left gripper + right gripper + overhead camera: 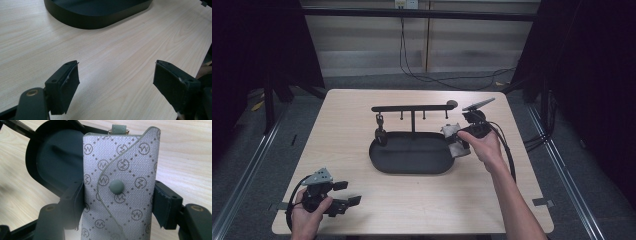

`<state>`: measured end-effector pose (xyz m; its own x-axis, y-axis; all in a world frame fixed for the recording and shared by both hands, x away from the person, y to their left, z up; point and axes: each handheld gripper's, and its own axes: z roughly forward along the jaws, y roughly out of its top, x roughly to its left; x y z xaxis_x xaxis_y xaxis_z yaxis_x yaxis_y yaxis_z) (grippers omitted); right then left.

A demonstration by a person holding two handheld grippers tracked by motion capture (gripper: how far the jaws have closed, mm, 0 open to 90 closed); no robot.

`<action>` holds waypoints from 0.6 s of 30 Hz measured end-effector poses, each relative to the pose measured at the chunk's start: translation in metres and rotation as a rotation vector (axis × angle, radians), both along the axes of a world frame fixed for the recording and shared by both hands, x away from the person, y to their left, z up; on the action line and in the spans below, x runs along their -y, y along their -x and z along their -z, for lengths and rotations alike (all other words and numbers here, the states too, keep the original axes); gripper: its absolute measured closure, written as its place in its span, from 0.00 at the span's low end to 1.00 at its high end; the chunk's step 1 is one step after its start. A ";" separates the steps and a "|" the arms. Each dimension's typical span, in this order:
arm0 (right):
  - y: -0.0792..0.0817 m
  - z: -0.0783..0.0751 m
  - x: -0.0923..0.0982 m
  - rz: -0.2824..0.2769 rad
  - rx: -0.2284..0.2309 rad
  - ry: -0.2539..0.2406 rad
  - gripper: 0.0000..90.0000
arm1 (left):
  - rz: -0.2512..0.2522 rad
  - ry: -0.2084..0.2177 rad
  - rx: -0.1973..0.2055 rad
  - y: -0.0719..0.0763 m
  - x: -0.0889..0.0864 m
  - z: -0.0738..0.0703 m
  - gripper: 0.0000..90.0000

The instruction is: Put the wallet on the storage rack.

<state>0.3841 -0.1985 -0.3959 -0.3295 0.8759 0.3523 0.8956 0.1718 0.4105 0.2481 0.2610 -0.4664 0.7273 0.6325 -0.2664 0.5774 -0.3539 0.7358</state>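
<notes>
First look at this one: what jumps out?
The grey patterned pouch with its snap button, clamped between the right gripper's jaws over the right end of the black tray. Behind the tray stands a black hook rack with one small thing hanging at its left. The left gripper rests open near the table's front left corner.

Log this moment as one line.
right claw: shut on grey key pouch | over black tray end | left claw: open, idle

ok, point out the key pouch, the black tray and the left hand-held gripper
key pouch (120, 187), right gripper view, on the round snap button of its flap.
black tray (412, 169), high view, on the near rim.
left hand-held gripper (116, 86), left gripper view, midway between its two open pads.
</notes>
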 end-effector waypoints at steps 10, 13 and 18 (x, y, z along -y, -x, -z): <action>-0.006 0.018 -0.011 0.006 -0.002 -0.027 0.38 | 0.004 -0.002 -0.002 0.000 0.000 0.000 0.23; -0.006 0.022 -0.013 0.017 0.003 -0.044 0.38 | 0.004 0.004 0.000 0.000 -0.001 0.000 0.23; -0.007 0.028 -0.018 0.014 0.000 -0.048 0.38 | 0.002 0.006 0.000 0.000 -0.001 0.000 0.23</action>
